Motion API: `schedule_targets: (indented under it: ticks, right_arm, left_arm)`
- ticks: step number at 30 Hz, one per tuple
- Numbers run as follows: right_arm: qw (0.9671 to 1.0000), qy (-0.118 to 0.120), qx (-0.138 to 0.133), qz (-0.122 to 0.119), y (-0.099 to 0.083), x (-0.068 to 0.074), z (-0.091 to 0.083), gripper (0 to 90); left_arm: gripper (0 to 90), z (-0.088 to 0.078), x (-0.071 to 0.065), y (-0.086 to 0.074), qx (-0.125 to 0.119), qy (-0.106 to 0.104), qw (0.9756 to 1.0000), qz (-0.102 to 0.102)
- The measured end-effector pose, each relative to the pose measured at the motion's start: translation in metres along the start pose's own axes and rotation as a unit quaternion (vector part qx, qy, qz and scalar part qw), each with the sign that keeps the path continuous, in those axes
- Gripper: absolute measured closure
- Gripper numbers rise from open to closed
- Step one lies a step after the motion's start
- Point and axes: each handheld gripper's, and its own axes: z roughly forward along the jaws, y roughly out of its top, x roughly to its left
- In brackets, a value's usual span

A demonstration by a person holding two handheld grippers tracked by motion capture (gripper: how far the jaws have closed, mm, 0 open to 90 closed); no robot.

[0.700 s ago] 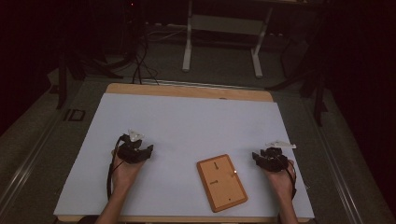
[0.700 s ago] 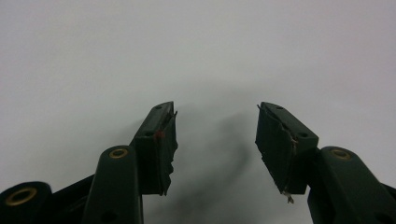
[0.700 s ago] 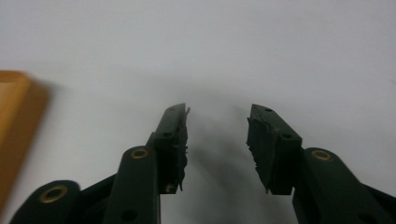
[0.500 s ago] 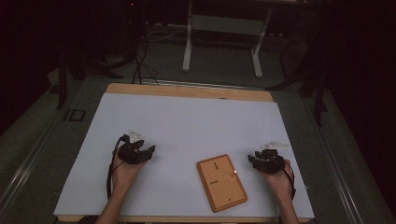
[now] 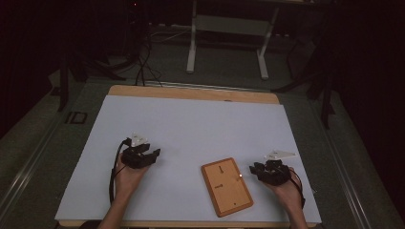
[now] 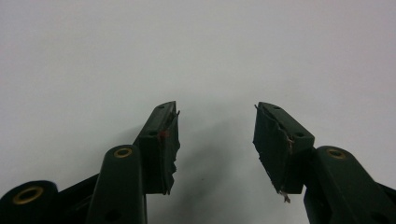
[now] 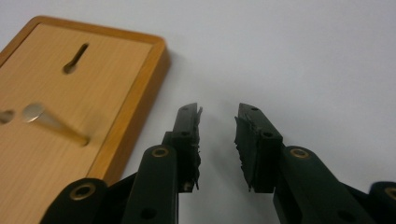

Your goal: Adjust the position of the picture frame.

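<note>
**Grippers apart beside a wooden board**

Wooden board point(image 5: 226, 187) lies flat on the white table point(image 5: 191, 124), in the lower middle of the high view, its long side tilted a little off the table's near edge. A keyhole slot and a small round metal piece show on its face in the right gripper view point(image 7: 70, 121), where it takes up the left side of the frame.

Right gripper point(image 5: 255, 169) sits at the lower right of the high view, just beside the board's right edge; whether a jaw tip touches that edge is hard to tell from above. In its own view point(image 7: 218, 140) the jaws stand released with a narrow gap, bare table between them, the board just to their left.

Left gripper point(image 5: 152, 155) rests at the lower left, well apart from the board. Its jaws point(image 6: 215, 140) gape wide over plain table, grasping nothing.
</note>
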Motion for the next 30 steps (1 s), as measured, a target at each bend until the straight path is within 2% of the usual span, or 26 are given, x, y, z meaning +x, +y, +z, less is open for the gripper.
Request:
schedule_targets:
  ticks: [2, 3, 5, 13, 18, 21, 26, 30]
  right_arm:
    - [1.0, 0.005, 0.002, -0.001, -0.001, 0.001, -0.001, 69.4]
    - [0.9998, 0.021, -0.001, -0.001, -0.003, 0.005, -0.003, 70.0]
    - [0.9996, 0.028, 0.0, -0.009, -0.004, 0.011, -0.005, 70.4]
    - [0.9975, 0.06, 0.0, -0.036, -0.004, 0.028, -0.008, 70.5]
    - [0.9956, 0.078, 0.003, -0.05, -0.005, 0.033, -0.009, 69.1]
    - [0.9951, 0.079, 0.007, -0.06, -0.006, 0.036, -0.008, 69.5]
    - [0.9932, 0.094, 0.009, -0.069, -0.007, 0.039, -0.008, 69.7]
    - [0.9938, 0.087, -0.002, -0.07, -0.002, 0.044, -0.003, 76.0]
  left_arm:
    - [50.2, -0.001, 0.0, 0.0, -0.002, -0.008, 1.0, 0.002]
    - [54.0, -0.001, 0.0, 0.0, -0.004, -0.009, 0.9999, 0.004]
    - [54.2, -0.001, 0.0, 0.0, -0.005, -0.012, 0.9999, 0.005]
    - [53.6, -0.002, 0.001, 0.0, -0.008, -0.007, 0.9999, 0.003]
    - [53.2, -0.002, 0.003, 0.0, -0.007, -0.007, 1.0, 0.0]
    - [52.9, -0.002, 0.003, 0.0, -0.005, -0.006, 1.0, 0.001]
    - [52.6, -0.001, 0.002, 0.0, -0.004, -0.004, 1.0, 0.002]
    - [52.4, -0.002, 0.002, 0.0, -0.004, -0.004, 1.0, 0.003]
